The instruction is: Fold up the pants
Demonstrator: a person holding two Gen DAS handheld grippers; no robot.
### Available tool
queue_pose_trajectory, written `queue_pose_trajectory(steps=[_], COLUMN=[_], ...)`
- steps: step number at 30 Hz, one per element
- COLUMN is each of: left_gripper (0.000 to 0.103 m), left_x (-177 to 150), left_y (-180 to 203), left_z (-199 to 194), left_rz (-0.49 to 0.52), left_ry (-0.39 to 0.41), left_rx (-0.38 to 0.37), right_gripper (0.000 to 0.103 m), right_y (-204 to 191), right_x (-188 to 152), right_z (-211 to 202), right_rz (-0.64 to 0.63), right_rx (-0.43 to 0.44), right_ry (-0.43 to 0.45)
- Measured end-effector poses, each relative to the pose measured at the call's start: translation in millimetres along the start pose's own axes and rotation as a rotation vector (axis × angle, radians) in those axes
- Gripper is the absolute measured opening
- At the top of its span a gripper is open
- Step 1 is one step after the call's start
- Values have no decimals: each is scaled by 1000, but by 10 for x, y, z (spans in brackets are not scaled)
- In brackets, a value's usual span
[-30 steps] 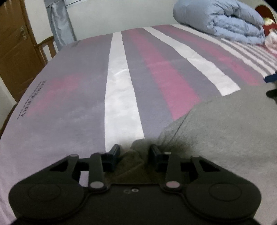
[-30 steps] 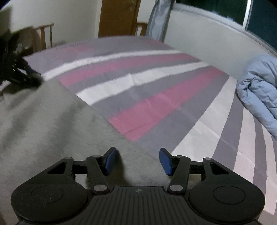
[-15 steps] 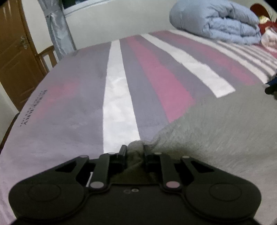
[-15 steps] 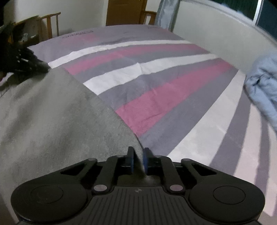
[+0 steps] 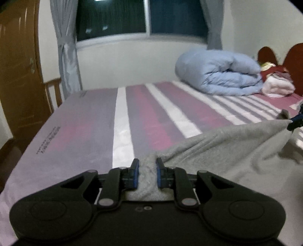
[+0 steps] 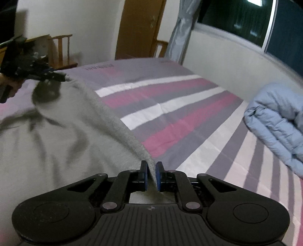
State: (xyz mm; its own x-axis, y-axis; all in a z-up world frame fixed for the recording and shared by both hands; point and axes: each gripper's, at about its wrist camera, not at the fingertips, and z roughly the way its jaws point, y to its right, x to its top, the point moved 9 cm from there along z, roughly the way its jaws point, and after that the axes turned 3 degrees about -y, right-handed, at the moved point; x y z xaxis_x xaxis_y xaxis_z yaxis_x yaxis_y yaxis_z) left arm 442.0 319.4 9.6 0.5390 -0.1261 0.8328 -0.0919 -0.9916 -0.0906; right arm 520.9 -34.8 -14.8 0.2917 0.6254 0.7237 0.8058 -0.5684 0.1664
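Note:
Grey pants (image 5: 217,151) (image 6: 62,140) lie on a striped bed, with one edge lifted off the sheet and stretched between both grippers. My left gripper (image 5: 147,171) is shut on a bunched corner of that grey cloth. In the right wrist view my right gripper (image 6: 151,175) is shut on the other corner, the cloth edge running up and left from it. The left gripper (image 6: 47,74) shows there at far left, raised with the cloth hanging from it. The right gripper's tip (image 5: 295,121) shows at the right edge of the left wrist view.
The bed sheet (image 5: 151,117) has pink, grey and white stripes. A rolled blue duvet (image 5: 219,75) and folded clothes (image 5: 276,85) lie near the red headboard (image 5: 295,62). A wooden door (image 6: 138,28), wooden chairs (image 6: 62,51), curtains (image 5: 66,47) and a window (image 5: 132,17) ring the bed.
Both grippers closed on the pants' edge, then rose and lifted it off the bed. The views now tilt up, showing the window and walls.

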Motion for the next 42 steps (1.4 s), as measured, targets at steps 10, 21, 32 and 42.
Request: queue_pose_trajectory(steps=[10,21,32,42], left_gripper=[13,40,41,40], left_x=[-669,-1300,-1491,-1637], left_y=[470,399,368,329], left_z=[-941,-1314,-1554,-1370], left_rz=[59,-296,-651,-960], left_ry=[-10,-112,-64,-37], left_rx=[-85,49,78,-19], right_gripper=[9,19,32,34], right_y=[-1010,-1245,-1171,-854], right_x=[-732,-1427,-1484,-1679], right_z=[-960,-1265,-1337,-1181], right_rz=[-71,220,361,911], right_rx=[-50,-181,-324,-107], right_ry=[7,47,102,139])
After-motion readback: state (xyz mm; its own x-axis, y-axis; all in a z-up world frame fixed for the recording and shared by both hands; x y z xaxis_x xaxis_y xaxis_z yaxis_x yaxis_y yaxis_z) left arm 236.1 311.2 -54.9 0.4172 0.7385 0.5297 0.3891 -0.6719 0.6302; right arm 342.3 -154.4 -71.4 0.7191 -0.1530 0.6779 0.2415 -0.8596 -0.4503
